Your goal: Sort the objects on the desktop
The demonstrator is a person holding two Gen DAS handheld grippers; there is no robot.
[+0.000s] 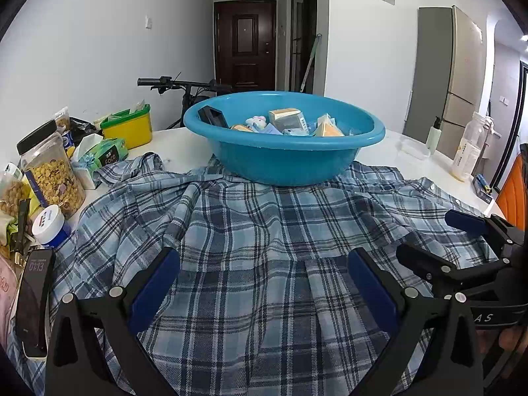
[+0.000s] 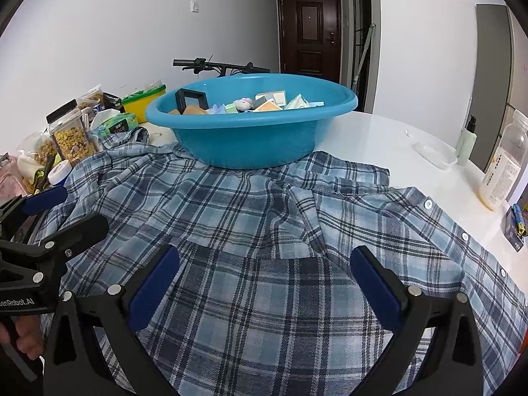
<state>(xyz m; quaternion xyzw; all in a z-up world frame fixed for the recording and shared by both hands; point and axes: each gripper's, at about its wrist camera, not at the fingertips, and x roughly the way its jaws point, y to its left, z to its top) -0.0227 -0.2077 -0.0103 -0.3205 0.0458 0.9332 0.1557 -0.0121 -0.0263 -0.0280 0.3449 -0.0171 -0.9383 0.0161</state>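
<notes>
A blue plastic basin (image 1: 283,161) (image 2: 250,142) sits at the back of a spread blue plaid shirt (image 1: 257,231) (image 2: 264,231) on a white table (image 2: 389,132). It holds several small boxes, a black frame (image 2: 191,100) and a small plush toy (image 1: 256,121). My left gripper (image 1: 264,264) hovers open over the shirt's middle, nothing between its fingers. My right gripper (image 2: 264,260) is open too, over the shirt's right half. Each gripper shows at the edge of the other's view, side by side.
On the table's left stand a cereal jar (image 1: 52,171), a tissue pack (image 1: 109,155), a yellow box (image 1: 128,127), a white tub (image 1: 51,226) and a phone (image 1: 33,300). To the right are a clear tray (image 2: 435,153), a pump bottle (image 2: 467,142) and a large bottle (image 2: 505,168).
</notes>
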